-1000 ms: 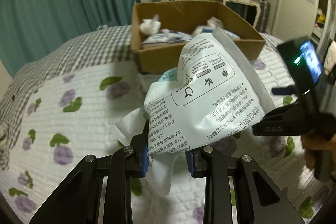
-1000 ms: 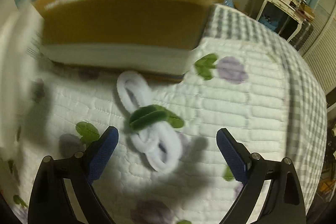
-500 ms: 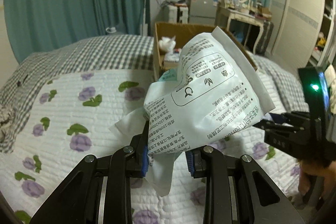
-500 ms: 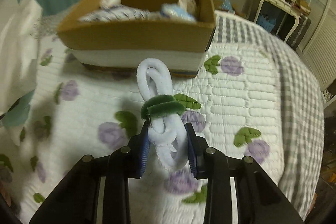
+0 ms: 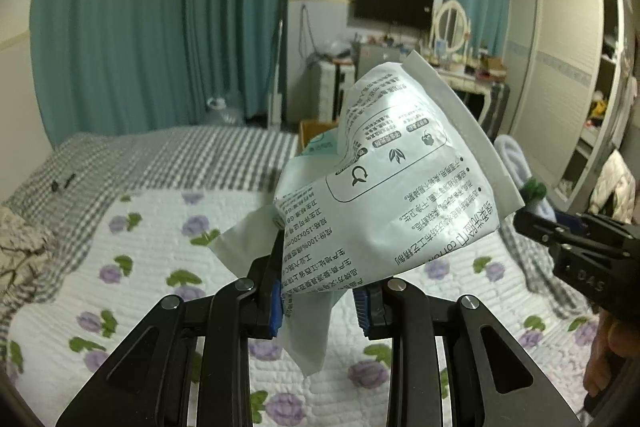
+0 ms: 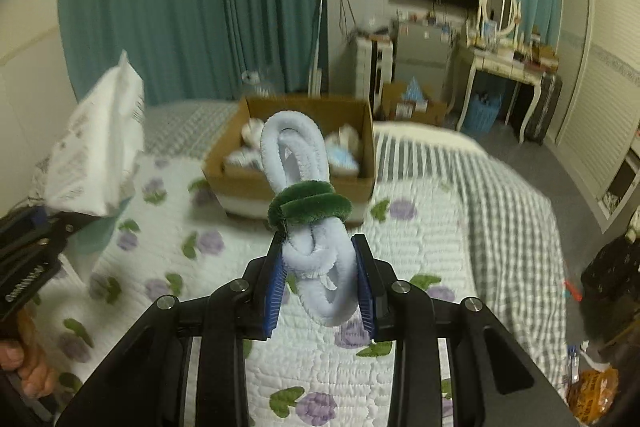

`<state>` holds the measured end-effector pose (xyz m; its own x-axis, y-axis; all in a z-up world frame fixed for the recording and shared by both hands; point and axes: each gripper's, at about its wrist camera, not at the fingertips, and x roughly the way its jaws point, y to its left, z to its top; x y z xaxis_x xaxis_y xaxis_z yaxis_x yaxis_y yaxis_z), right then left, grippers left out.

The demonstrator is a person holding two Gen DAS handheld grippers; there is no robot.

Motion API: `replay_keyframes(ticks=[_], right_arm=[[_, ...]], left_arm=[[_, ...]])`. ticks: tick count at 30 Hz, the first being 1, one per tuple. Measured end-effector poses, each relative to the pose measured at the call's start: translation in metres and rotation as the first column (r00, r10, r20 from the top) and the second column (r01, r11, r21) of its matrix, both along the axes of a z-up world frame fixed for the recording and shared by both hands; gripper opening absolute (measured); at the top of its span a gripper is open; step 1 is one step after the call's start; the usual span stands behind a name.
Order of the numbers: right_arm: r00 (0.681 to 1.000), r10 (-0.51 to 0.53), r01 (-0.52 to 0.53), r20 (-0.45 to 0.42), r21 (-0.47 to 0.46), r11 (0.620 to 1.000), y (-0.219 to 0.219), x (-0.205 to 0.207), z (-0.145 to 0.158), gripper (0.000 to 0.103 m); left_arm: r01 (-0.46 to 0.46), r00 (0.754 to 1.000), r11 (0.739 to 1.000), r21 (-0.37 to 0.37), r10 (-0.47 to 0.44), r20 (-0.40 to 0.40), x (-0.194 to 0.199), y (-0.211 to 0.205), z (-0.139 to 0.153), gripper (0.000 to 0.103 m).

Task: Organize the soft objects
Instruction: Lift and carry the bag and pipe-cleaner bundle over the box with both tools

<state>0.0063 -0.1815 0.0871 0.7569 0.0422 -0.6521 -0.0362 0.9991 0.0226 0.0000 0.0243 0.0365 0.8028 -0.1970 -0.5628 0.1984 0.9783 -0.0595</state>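
White chenille loop bundle (image 6: pixel 310 227) with a green band, off the quilt (image 6: pixel 420 367) a second ago, now clamped in the right gripper (image 6: pixel 320 289) and raised, cardboard box (image 6: pixel 296 163) at 12 o'clock beyond it. Left gripper (image 5: pixel 320 301) stays clamped on the cotton tissue pack (image 5: pixel 384 187) (both lifted higher). Likely both go to the box next.

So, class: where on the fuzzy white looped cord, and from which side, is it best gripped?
Grip the fuzzy white looped cord on the bunched strands just below its green band, closing from both sides across the bundle. There the loops are gathered narrow. The right gripper holds it this way.
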Motion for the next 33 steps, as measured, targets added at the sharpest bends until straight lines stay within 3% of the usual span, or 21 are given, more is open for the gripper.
replay_keyframes(ticks=[7,15,25,33], right_arm=[[0.994,0.010,-0.010,0.112,0.001,1.000,0.008,-0.027,0.054,0.031],[0.980,0.009,-0.008,0.198,-0.008,1.000,0.012,-0.038,0.092,0.031],[0.971,0.001,0.004,0.239,-0.021,1.000,0.012,-0.015,0.111,0.031],[0.972,-0.008,0.016,0.234,-0.031,0.999,0.005,0.025,0.104,0.031]], left_arm=[[0.000,0.997,1.000,-0.011,0.001,0.077,-0.011,0.002,0.029,0.027],[0.002,0.989,1.000,-0.012,0.000,0.147,-0.008,0.000,0.053,0.027],[0.026,0.988,0.999,-0.039,-0.020,0.151,0.029,-0.008,0.057,0.027],[0.032,0.991,0.998,-0.058,-0.024,0.133,0.062,-0.025,0.054,0.027]])
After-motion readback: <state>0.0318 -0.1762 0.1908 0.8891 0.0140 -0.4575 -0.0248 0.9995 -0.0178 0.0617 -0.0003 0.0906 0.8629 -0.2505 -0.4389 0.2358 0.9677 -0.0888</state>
